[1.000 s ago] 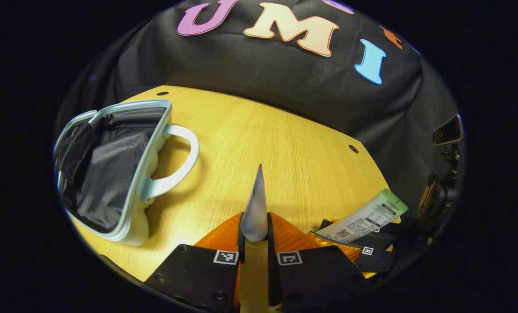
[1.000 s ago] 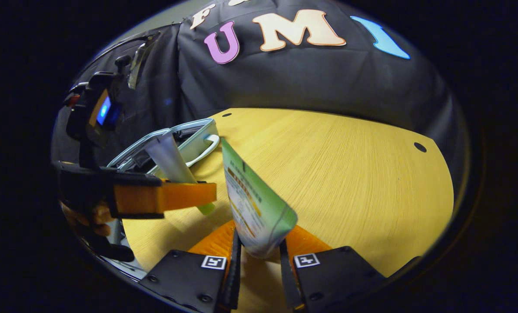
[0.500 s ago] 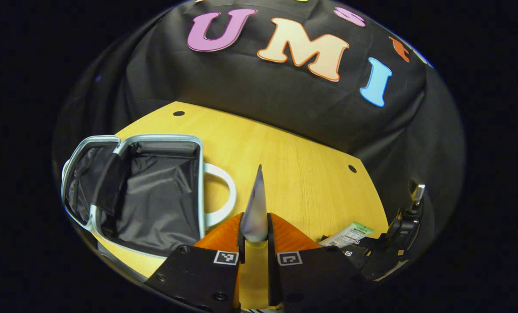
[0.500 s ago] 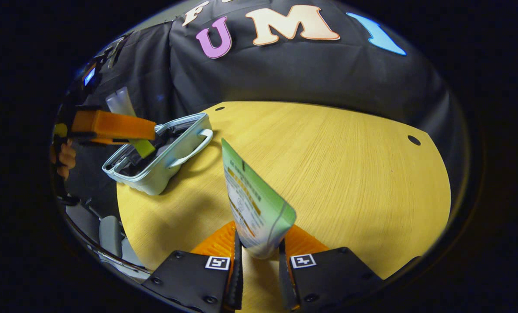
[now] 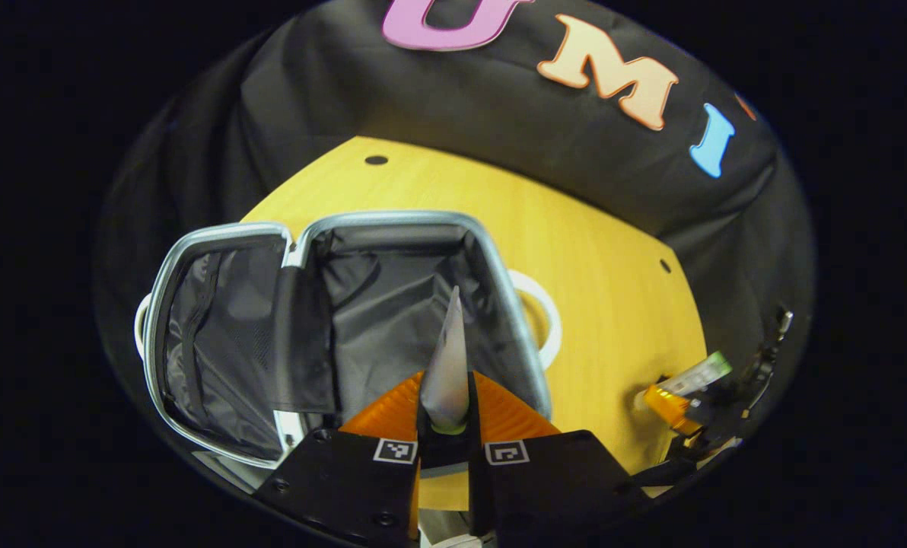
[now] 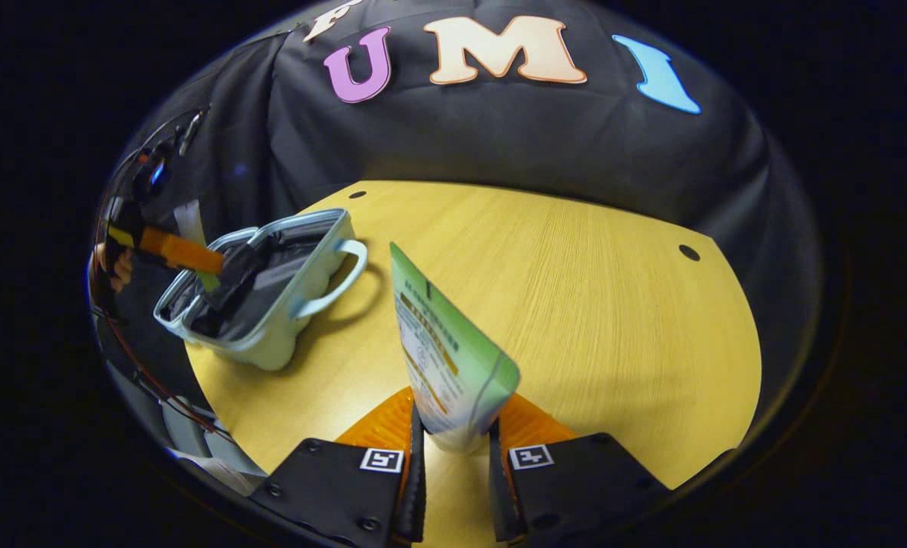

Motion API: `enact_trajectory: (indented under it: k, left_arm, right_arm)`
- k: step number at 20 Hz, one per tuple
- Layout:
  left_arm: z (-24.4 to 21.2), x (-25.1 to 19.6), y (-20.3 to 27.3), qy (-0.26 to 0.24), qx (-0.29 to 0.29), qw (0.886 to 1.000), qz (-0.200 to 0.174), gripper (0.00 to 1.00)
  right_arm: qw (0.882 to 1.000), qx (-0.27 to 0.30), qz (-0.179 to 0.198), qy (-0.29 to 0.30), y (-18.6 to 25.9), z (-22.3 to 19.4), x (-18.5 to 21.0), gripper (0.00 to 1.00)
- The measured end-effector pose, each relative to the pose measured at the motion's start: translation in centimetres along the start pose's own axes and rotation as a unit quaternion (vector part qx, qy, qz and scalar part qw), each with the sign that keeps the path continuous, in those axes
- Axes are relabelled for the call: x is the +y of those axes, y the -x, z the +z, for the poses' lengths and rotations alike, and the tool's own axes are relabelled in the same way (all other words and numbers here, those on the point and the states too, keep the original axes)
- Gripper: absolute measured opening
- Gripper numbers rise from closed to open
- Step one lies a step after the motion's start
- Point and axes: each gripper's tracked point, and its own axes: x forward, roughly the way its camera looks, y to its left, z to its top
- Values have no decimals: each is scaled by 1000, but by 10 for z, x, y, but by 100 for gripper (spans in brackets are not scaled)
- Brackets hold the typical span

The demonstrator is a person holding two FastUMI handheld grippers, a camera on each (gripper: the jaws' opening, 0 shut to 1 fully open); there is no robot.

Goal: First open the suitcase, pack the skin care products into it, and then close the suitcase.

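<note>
A round wooden table stands in front of a black cloth wall in the booth.

In the left gripper view, the left gripper is nearest, its two fingers pinching a pale tube that points straight ahead, its flat sealed end forward. Just beyond and below it, the small suitcase lies open on the table, lid folded flat to one side; the tube hangs above the main dark-lined compartment. A white handle sticks out from the suitcase's side. Farther off at the table's edge, the right gripper carries a green-tipped tube.

In the right gripper view, the right gripper is nearest, its fingers pressed on a tube with a green and white label, which stands tilted above bare table, well apart from the suitcase. Farther off, the left gripper hangs over the open suitcase with its pale tube, a hand holding it.
</note>
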Motion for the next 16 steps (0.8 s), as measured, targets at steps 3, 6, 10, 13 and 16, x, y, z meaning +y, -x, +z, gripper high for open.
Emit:
enact_trajectory:
  k: [3, 6, 10, 13, 16]
  left_arm:
    - [-24, 14, -16, -25, 63, 998, -14, 18]
    - [-43, 17, -28, -33, 105, 993, -33, 20]
    - [-69, 30, -37, -16, 166, 985, -34, 19]
    - [-65, 33, -32, 10, 164, 985, -51, 19]
    - [-48, 33, -17, 40, 142, 987, -71, 65]
  right_arm:
    - [1000, 3, 4, -8, 3, 25, 46, 36]
    - [1000, -1, 29, 3, 3, 52, 100, 36]
    - [996, 17, 85, -16, -8, 70, 173, 34]
    - [995, 36, 90, 7, -22, 66, 199, 32]
    - [992, 63, 105, 12, -32, 54, 223, 32]
